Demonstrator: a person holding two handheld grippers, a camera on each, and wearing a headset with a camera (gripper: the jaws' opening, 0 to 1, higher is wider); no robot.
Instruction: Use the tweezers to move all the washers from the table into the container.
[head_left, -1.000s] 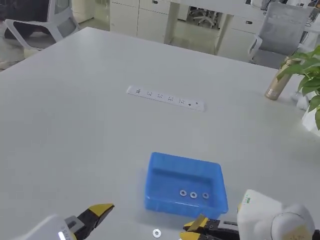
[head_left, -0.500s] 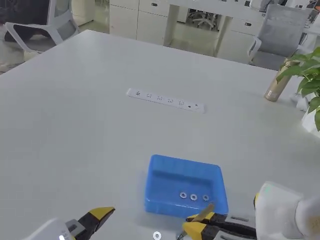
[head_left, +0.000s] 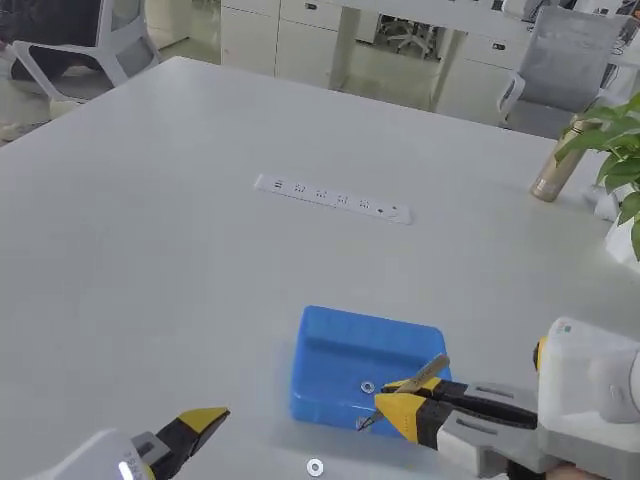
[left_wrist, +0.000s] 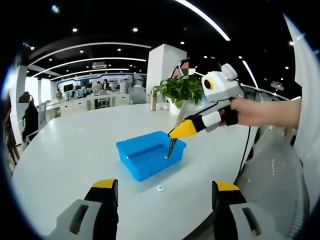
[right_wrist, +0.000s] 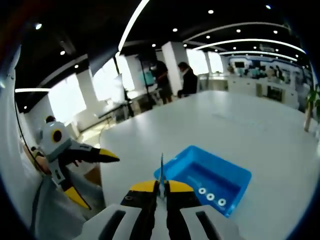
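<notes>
Small silver ring washers: 3 (right_wrist: 210, 196) lie in a row on the floor of the blue rectangular plastic container (head_left: 330, 345). 1 loose washer (head_left: 315, 467) sits on the white table (head_left: 200, 250), just in front of the container's near wall and apart from it; the left gripper view shows it in the same place.

Change over the last 1 s: the right gripper (head_left: 397, 405) has come up from the bottom edge beside the loose washer and now sits over the container's near wall. Its jaws are pressed together on the thin metal tweezers (head_left: 430, 368), tip pointing down at the wall's outer face. The loose washer has not moved and the count inside is 3 as before. Whether the tip carries a washer is too small to tell.

The left gripper (head_left: 200, 420) is low at the near left, jaws spread, holding nothing, well apart from the container.

Judgement: task not done, at least 1 washer left. If the tip is loaded, this is a drop approach; if empty, the tweezers must go back down to the loose washer.
</notes>
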